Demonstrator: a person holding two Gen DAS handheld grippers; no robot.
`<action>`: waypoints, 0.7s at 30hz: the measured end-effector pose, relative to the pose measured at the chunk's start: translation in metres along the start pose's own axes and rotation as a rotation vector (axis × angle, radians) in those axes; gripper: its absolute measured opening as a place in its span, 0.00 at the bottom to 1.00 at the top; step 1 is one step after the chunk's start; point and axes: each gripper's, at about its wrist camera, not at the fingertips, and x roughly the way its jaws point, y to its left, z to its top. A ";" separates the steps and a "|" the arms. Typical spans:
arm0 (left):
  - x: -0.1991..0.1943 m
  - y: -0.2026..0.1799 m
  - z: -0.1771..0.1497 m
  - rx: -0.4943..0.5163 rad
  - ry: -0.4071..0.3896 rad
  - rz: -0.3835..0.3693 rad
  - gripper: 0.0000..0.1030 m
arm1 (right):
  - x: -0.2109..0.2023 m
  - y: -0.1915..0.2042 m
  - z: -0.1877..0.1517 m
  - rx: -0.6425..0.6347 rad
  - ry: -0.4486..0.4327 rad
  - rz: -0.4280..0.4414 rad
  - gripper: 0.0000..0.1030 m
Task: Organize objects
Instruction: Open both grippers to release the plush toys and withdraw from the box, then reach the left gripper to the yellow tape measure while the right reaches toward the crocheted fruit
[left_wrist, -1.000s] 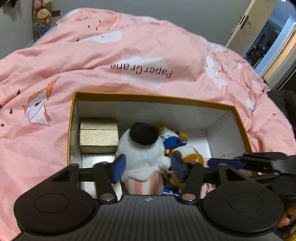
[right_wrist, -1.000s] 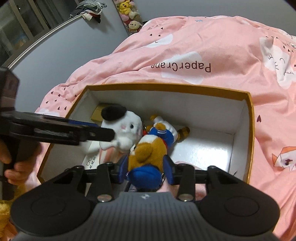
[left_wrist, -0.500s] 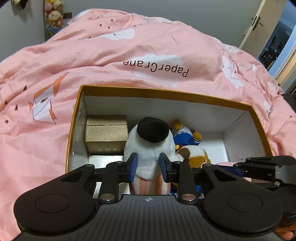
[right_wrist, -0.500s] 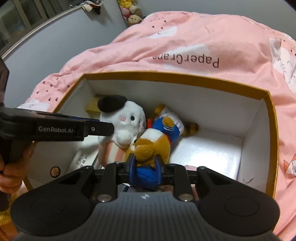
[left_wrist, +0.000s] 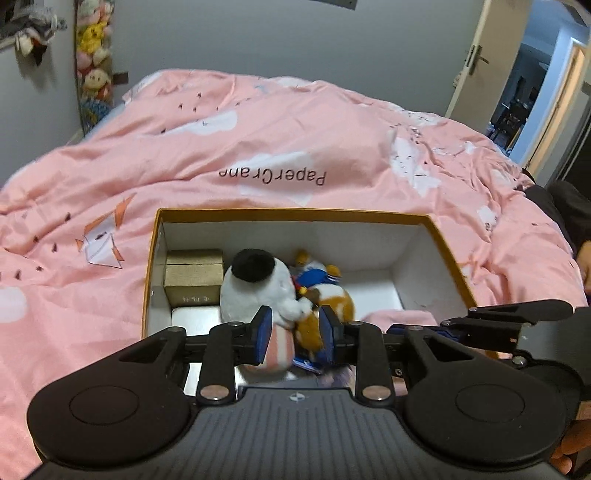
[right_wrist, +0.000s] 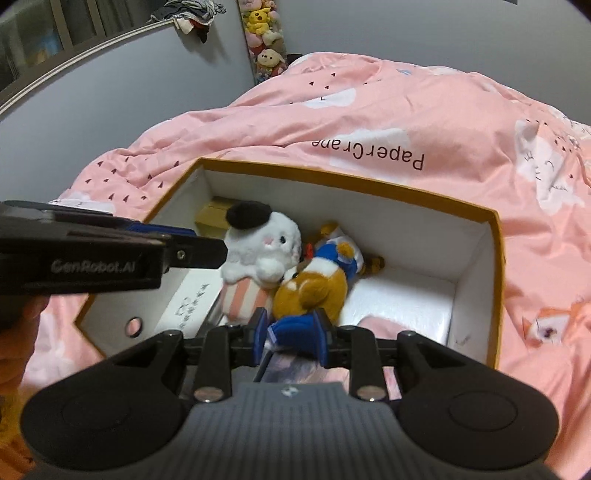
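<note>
Both of our grippers have backed up and away from the orange-rimmed box (left_wrist: 295, 214) since a second ago, leaving the two plush toys inside it. We see the white bunny plush (right_wrist: 264, 245), with its black beret, slumped against the brown dog plush (right_wrist: 314, 291) in the blue sailor top, near the box's left half, with a small gold carton (left_wrist: 194, 275) tucked into the far left corner. Our left gripper (left_wrist: 295, 334) narrowed and now stands partly open; the bunny shows between its blue pads, but the right view puts that tip short of the toy, so it holds nothing. Our right gripper (right_wrist: 291, 334) has just reopened a little (the dog's blue hem appears between the pads, and whether they still pinch it we cannot tell). We judge the placing done, with the pink duvet (left_wrist: 280, 140) spread all round the box
</note>
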 end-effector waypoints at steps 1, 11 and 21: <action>-0.006 -0.004 -0.003 0.008 -0.008 0.001 0.33 | -0.007 0.002 -0.003 0.007 -0.007 0.002 0.28; -0.059 -0.038 -0.046 0.016 -0.027 -0.075 0.33 | -0.067 0.015 -0.045 0.037 -0.039 -0.049 0.34; -0.045 -0.065 -0.101 0.083 0.107 -0.157 0.33 | -0.081 0.000 -0.117 0.130 0.062 -0.129 0.34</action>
